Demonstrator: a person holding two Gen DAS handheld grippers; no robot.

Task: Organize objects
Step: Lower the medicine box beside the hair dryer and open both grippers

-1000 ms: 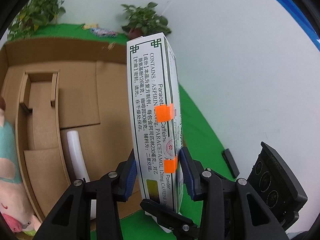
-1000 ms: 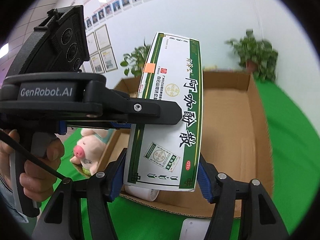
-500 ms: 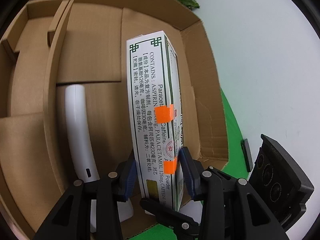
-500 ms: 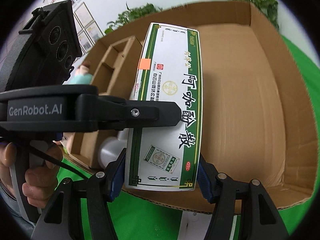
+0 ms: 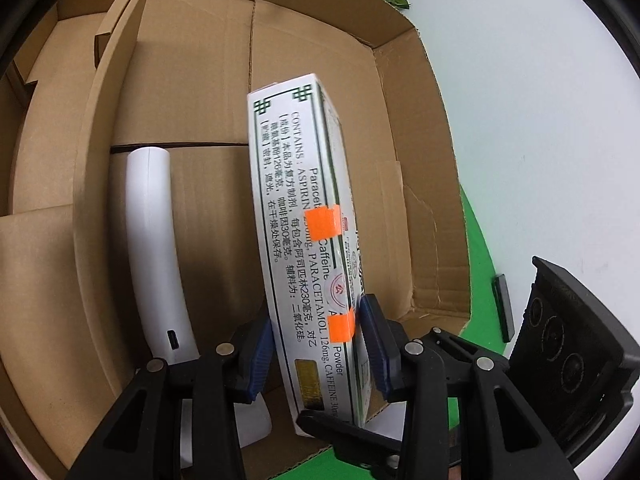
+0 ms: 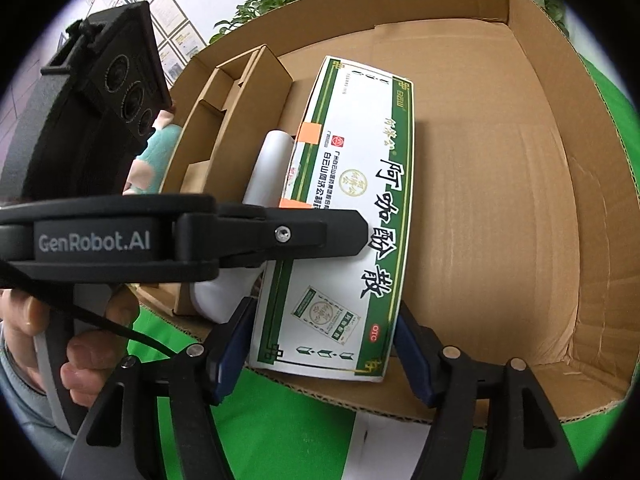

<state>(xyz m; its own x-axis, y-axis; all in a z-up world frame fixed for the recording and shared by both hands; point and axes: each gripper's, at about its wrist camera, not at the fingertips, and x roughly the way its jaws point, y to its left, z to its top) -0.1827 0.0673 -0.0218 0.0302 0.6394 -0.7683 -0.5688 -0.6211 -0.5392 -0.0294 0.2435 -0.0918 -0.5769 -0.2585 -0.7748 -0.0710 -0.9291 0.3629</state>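
A white and green medicine box [image 5: 304,248] with orange tape tabs is held by both grippers inside an open cardboard box [image 5: 192,92]. My left gripper [image 5: 316,344] is shut on its narrow sides. My right gripper [image 6: 324,340] is shut on its wide face edges; the medicine box [image 6: 352,216] shows its Chinese-lettered front there. It tilts down into the cardboard box's [image 6: 500,184] large compartment, beside a white curved device [image 5: 156,248], which also shows in the right wrist view [image 6: 264,172].
A cardboard divider [image 5: 104,128] splits off smaller compartments on the left. A plush toy [image 6: 156,152] lies behind the left gripper body. Green cloth [image 6: 280,424] covers the table. A white object [image 6: 384,448] lies on it near the front wall. Potted plants [image 6: 272,0] stand behind.
Both grippers have carried the medicine box forward and lower into the cardboard box. Its far end now sits close to the floor beside the white device.
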